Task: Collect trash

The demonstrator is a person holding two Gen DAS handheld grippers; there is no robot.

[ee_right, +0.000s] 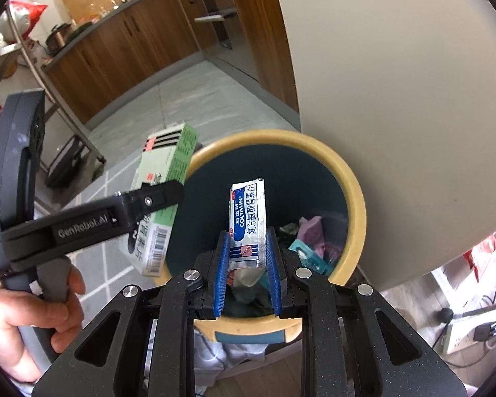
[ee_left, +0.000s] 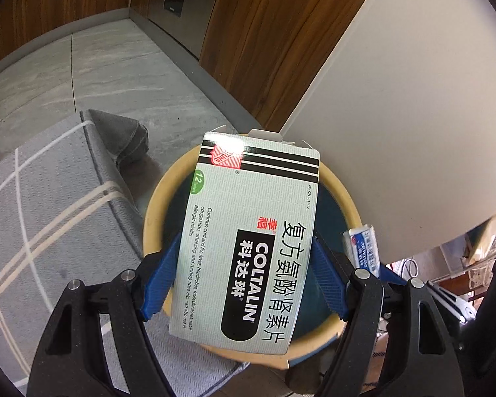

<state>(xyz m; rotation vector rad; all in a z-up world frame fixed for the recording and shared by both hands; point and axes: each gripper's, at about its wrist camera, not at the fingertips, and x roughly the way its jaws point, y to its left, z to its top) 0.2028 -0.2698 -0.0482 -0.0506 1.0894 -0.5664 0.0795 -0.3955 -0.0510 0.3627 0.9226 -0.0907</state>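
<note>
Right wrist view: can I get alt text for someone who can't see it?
The right gripper holds a Coltalin sachet upright over a yellow-rimmed bin that already has trash in it. At left, a hand holds the left gripper, shut on a medicine box at the bin's rim.

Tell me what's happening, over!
Left gripper holds white medicine box; right gripper holds foil sachet. Both over yellow-rimmed bin. Nothing blocking.

Soft daylight fills both my views. Glare whitens the top of the glossy pale-green cardboard medicine box (ee_left: 248, 231), washing out its red logo. Fisheye bending curves the grey tiled floor (ee_left: 115, 66), and black vignetting darkens every corner. Far kitchen details blur slightly.
</note>
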